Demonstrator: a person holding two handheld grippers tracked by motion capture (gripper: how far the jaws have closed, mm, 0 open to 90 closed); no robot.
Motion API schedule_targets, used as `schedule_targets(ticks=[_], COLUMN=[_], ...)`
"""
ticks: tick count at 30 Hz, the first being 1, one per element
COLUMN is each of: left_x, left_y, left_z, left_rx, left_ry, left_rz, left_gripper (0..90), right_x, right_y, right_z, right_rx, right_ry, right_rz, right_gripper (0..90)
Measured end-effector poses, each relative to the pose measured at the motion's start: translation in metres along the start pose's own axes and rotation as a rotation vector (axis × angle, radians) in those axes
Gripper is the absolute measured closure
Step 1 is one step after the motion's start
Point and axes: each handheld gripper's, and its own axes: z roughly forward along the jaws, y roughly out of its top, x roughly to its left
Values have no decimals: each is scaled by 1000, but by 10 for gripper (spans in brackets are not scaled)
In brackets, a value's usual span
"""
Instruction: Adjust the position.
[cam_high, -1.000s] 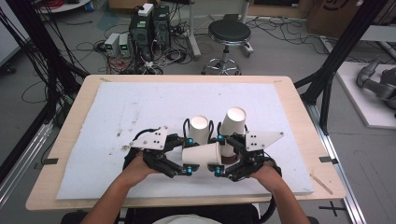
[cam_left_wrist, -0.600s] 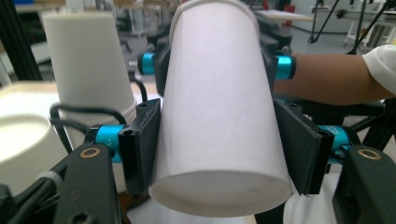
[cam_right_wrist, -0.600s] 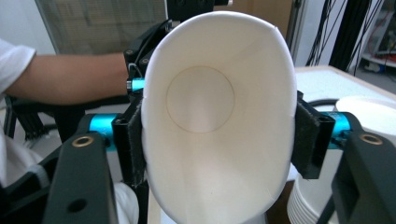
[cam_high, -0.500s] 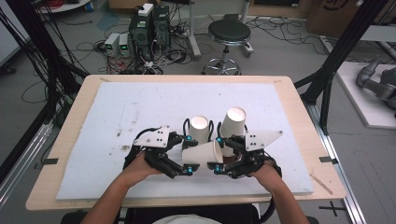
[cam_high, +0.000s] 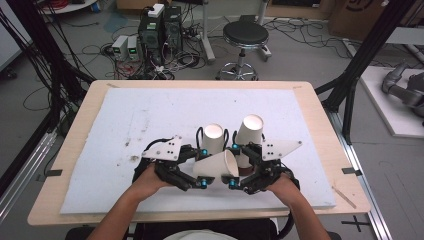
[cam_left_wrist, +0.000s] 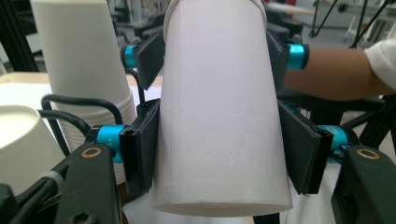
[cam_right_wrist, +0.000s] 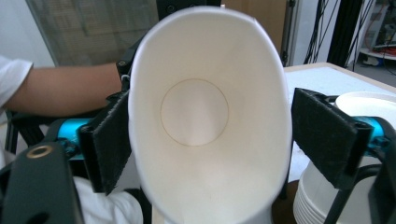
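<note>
**Two claws, one paper cup between them**

Two claws meet over the near middle of the worktop (cam_high: 320, 105), both around the same white paper cup (cam_high: 216, 166), which lies on its side in the air between them. The left claw (cam_high: 204, 168) is clenched on the cup's narrow bottom end: in the left gripper view its black pads (cam_left_wrist: 140, 149) press flat against both sides of the cup wall. Its jaws have just been closing, with the cup between them. The right claw (cam_high: 232, 166) is at the cup's wide rim end. In the right gripper view the open mouth of the cup faces the camera, squeezed to an oval. The left-hand pad (cam_right_wrist: 112, 140) touches the rim, while the other pad stands clear of it with a gap, so this claw is released. Its jaws have just been opening.

Just beyond the claws stand two stacks of white cups: one with mouths up (cam_high: 213, 138), and an upturned one (cam_high: 248, 131) beside it to the right. Both rest on the white sheet (cam_high: 125, 120) covering the worktop.
</note>
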Motion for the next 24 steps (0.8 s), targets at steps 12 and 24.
schedule_targets(ticks=[12,24], left_x=[0,0], left_y=[-2,-4], left_z=[6,10], left_rx=[17,69], left_ry=[0,5], left_rz=[-7,-16], left_gripper=[352,308], right_x=[0,-1], right_y=[0,2], right_z=[0,0], right_rx=[-36,20], right_ry=[46,36], right_rz=[-39,-65], right_gripper=[355,390])
